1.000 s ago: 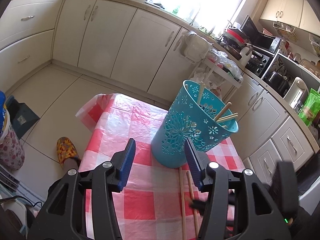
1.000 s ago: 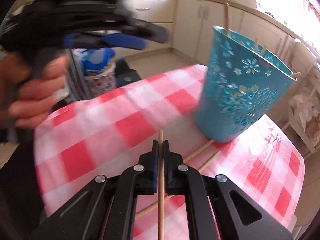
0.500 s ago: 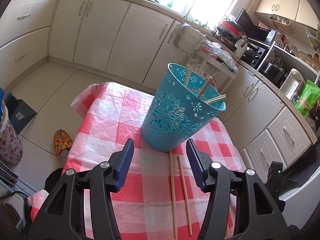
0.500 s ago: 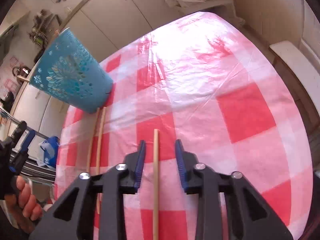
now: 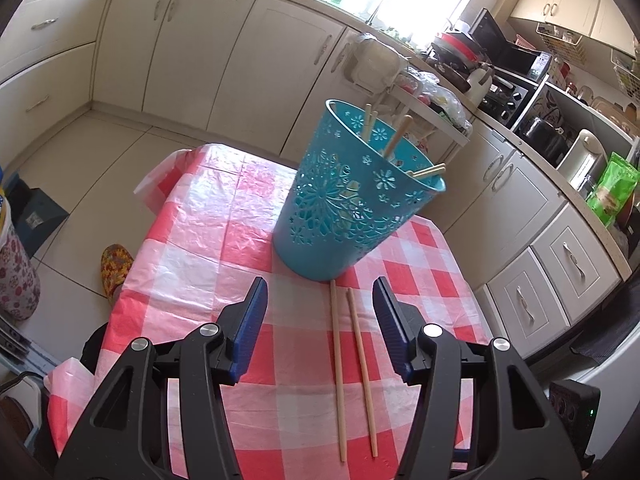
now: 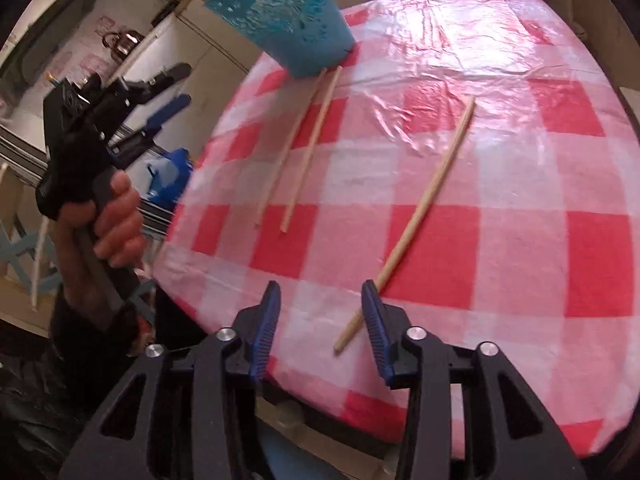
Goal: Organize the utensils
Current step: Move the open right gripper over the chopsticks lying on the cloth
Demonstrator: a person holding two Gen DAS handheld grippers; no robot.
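A teal openwork basket (image 5: 356, 200) stands on the red-checked tablecloth (image 5: 208, 224) with several wooden chopsticks upright in it. Two chopsticks (image 5: 352, 364) lie side by side in front of it, just beyond my left gripper (image 5: 320, 286), which is open and empty. In the right wrist view the basket (image 6: 288, 20) is at the top, with the pair of chopsticks (image 6: 304, 148) below it. A single chopstick (image 6: 432, 188) lies slanted on the cloth. Its near end rests between the opening jaws of my right gripper (image 6: 320, 292), unpressed. A hand (image 6: 116, 220) holds the left gripper (image 6: 180, 86) at the left.
The table edge (image 6: 180, 240) curves close on the left of the right wrist view, with floor clutter below it. Cream cabinets (image 5: 240, 52) ring the room. A patterned slipper (image 5: 114, 268) lies on the floor tiles. A crowded counter (image 5: 520, 80) runs along the right.
My right gripper rolled, swung over the table and opened, leaving the chopstick it held lying on the cloth. The left gripper drew back a little from the basket.
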